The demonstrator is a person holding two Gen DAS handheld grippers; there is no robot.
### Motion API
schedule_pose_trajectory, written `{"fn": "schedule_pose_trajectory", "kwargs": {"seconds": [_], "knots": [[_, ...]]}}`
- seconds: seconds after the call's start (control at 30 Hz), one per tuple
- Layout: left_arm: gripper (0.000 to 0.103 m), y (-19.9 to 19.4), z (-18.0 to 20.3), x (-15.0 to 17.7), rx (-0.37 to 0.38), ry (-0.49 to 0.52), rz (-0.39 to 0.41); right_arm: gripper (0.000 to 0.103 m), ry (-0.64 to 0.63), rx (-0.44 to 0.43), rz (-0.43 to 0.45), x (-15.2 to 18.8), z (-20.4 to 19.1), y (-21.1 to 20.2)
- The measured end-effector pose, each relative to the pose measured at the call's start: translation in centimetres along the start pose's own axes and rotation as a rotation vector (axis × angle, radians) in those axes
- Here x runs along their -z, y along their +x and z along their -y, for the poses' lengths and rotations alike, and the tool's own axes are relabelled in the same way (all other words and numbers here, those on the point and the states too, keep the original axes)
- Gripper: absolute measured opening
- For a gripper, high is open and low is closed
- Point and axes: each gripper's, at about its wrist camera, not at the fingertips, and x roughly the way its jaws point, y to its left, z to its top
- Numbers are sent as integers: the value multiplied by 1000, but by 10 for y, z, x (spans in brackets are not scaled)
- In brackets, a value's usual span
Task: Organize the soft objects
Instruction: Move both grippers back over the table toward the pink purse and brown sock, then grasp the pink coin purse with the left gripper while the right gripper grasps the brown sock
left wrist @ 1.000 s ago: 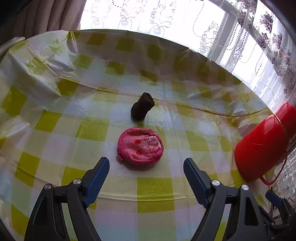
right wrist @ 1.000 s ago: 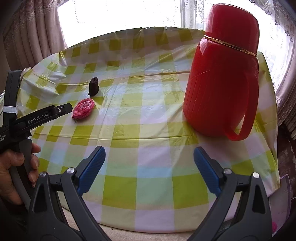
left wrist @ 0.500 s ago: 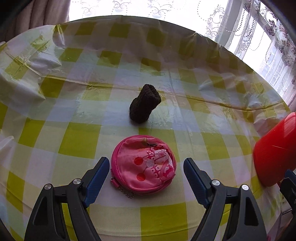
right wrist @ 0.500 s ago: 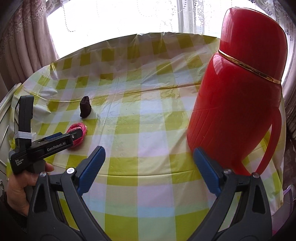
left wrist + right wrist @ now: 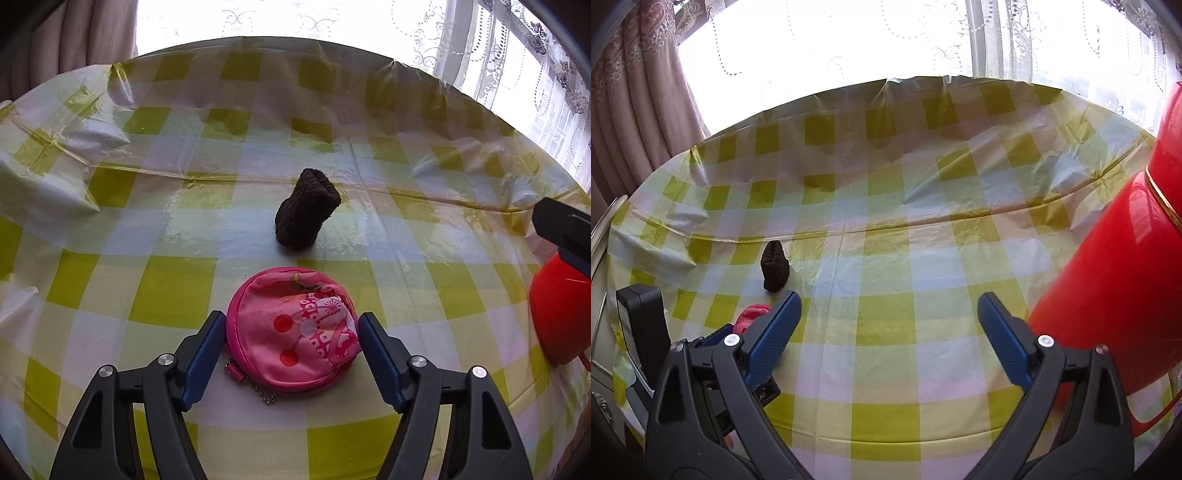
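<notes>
Progress was judged as early. Neither soft object had been lifted or grouped. The round pink fabric coin pouch with a zip and bead chain [image 5: 295,330] lay flat near the near edge of the round table under a yellow-and-white checked plastic cloth [image 5: 177,288]. The dark brown knitted bootie [image 5: 306,209] stood just beyond it, toward the table centre, apart from the pouch.

The left gripper [image 5: 291,325] was positioned with its jaws apart, one blue pad at each side of the pouch. Contact could not be confirmed. Closing, lifting and placing remained, and the bootie was untouched.

The right gripper [image 5: 888,314] hung over bare cloth near the near edge, jaws wide apart and holding nothing.

The left wrist view showed the pouch in full, with its printed pattern and chain. In the right wrist view only a pink sliver [image 5: 751,315] appeared behind the left gripper body. The right wrist view showed more of the tall red plastic vacuum flask with a gold band [image 5: 1115,295] at the right edge of the table.
</notes>
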Motion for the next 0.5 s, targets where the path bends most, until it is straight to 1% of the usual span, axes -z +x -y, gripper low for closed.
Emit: {"fn": "schedule_pose_trajectory", "kwargs": {"seconds": [0.27, 0.43, 0.5], "knots": [[73, -8, -44, -1, -107, -140, 41, 97, -56, -59, -7, -12, -41, 41], [73, -14, -66, 2, -170, -208, 74, 97, -90, -86, -41, -11, -66, 71], [73, -14, -75, 4, -174, -248, 79, 97, -111, -94, -47, -11, -78, 81]]}}
